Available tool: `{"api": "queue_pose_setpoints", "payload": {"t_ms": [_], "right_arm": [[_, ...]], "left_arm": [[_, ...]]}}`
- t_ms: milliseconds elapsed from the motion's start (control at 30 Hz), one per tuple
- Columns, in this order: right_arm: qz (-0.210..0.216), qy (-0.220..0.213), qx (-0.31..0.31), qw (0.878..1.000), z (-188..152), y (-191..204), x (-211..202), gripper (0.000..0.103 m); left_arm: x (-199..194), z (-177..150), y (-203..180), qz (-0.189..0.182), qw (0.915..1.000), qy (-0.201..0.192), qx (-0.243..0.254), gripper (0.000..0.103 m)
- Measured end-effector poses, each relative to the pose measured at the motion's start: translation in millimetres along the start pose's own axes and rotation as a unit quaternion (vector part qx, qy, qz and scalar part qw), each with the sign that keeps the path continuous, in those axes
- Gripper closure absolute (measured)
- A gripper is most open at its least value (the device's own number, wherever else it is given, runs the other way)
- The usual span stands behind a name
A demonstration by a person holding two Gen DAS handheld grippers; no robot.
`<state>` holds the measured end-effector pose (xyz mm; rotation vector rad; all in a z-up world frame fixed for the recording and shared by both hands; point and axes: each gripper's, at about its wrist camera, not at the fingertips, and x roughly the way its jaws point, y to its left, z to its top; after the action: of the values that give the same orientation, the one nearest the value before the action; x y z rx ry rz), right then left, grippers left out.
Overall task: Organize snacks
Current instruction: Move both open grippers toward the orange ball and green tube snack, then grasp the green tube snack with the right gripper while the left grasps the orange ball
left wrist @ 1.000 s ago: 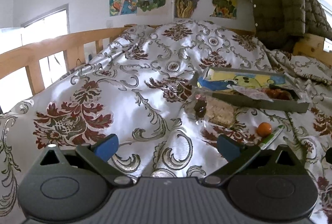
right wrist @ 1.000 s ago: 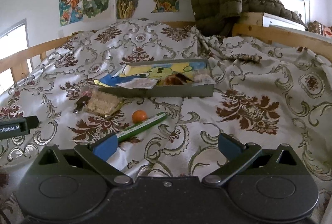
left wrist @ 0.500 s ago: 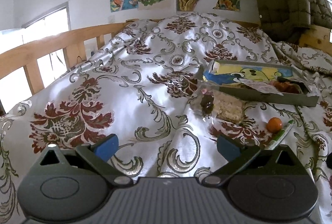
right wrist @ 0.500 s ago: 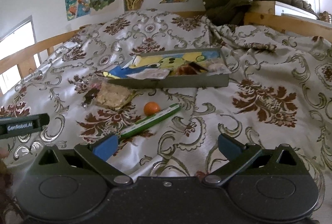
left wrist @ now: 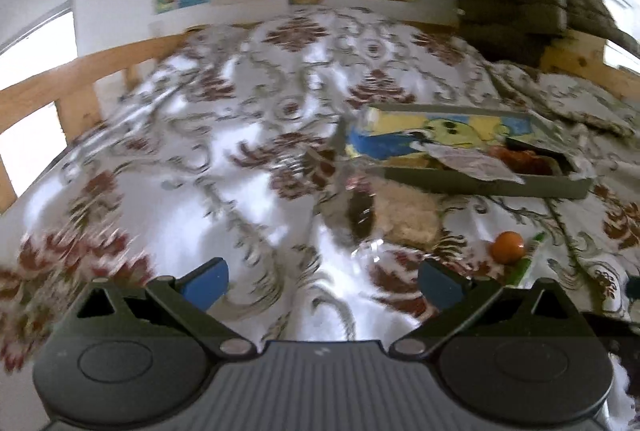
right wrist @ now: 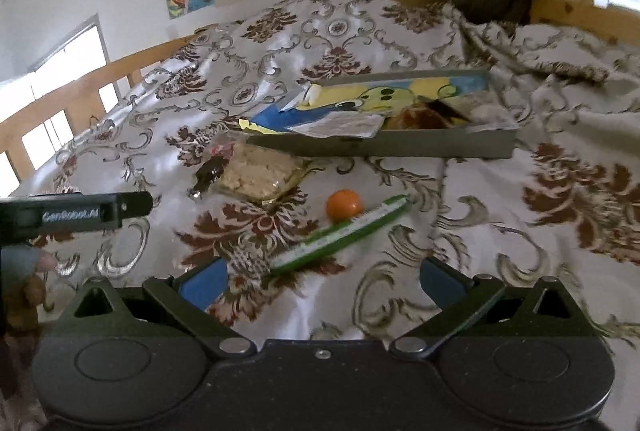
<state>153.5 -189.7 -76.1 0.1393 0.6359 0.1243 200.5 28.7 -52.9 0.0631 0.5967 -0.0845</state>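
- Snacks: a clear-wrapped cracker pack (right wrist: 260, 175), a small orange fruit (right wrist: 344, 205) and a green stick pack (right wrist: 340, 235) lie on the bed, just in front of the shallow grey tray (right wrist: 400, 147).
- Left gripper (left wrist: 322, 277) and right gripper (right wrist: 320, 277): fingers released, empty.
- Advice: pinch the stiff stick pack across its narrow width; the glossy bedspread (right wrist: 460, 251) is soft and yields.

The orange (right wrist: 344, 205) lies between the cracker pack (right wrist: 256, 173) and stick packet (right wrist: 344, 235), before the tray (right wrist: 380, 147).
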Motion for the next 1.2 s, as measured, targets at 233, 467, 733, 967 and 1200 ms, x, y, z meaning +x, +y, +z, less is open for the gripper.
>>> {"api": "queue_pose_setpoints", "payload": {"t_ms": [233,467,733,967,1200], "right_arm": [[-0.012,0.013,0.034,0.999,16.2,-3.9,49.6,0.001],[-0.041,0.026,0.01,0.999,19.9,12.7,87.1,0.012],[-0.049,0.053,-0.001,0.997,9.0,16.3,88.1,0.053],[-0.091,0.058,-0.017,0.994,8.6,11.3,57.9,0.088],[-0.12,0.082,0.008,0.989,7.5,-22.4,54.9,0.088]], "left_arm": [[29.1,21.0,-9.4,-0.058,0.9974,0.001,0.042,0.0],[67.8,40.8,-21.8,-0.109,0.9928,0.026,0.042,0.0],[86.6,48.2,-46.8,-0.16,0.9833,0.036,0.079,0.0],[91.7,41.7,-75.2,-0.194,0.9713,0.059,0.125,0.0],[102.7,33.5,-105.9,-0.188,0.9597,0.069,0.197,0.0]]}}
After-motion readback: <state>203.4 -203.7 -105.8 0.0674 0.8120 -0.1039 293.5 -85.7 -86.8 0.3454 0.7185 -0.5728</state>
